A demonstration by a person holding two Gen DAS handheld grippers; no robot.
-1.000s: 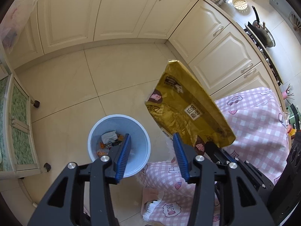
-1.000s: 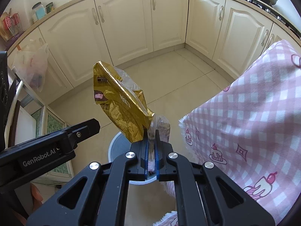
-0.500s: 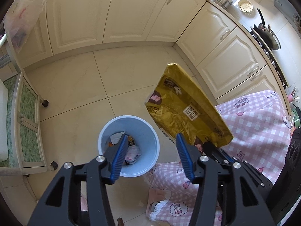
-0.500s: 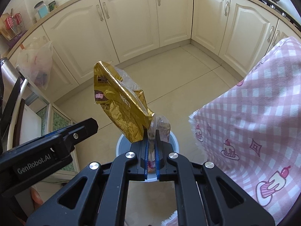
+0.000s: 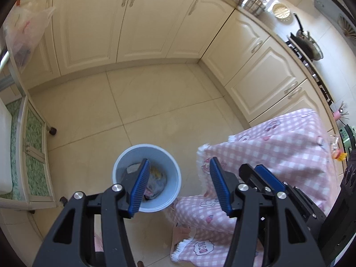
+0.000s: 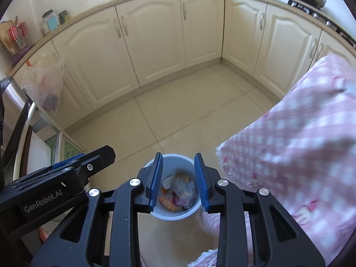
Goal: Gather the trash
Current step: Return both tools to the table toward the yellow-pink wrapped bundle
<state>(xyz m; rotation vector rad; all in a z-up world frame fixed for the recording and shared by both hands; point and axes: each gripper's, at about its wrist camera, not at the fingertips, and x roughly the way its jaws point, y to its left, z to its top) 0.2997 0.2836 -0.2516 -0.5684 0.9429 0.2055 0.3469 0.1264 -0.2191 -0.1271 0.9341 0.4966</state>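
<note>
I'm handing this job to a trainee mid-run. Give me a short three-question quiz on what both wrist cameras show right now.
1. True or false: the right gripper is holding a wrapper.
2. Multiple choice: the blue bin stands on the floor (a) beside the pink checked tablecloth, (b) inside a cabinet, (c) on the counter.
3. Fill in: the left gripper has its fingers ____.

Key: 1 false, its fingers are apart and nothing is between them, with trash lying in the bin below; 2 a; 3 open.
</note>
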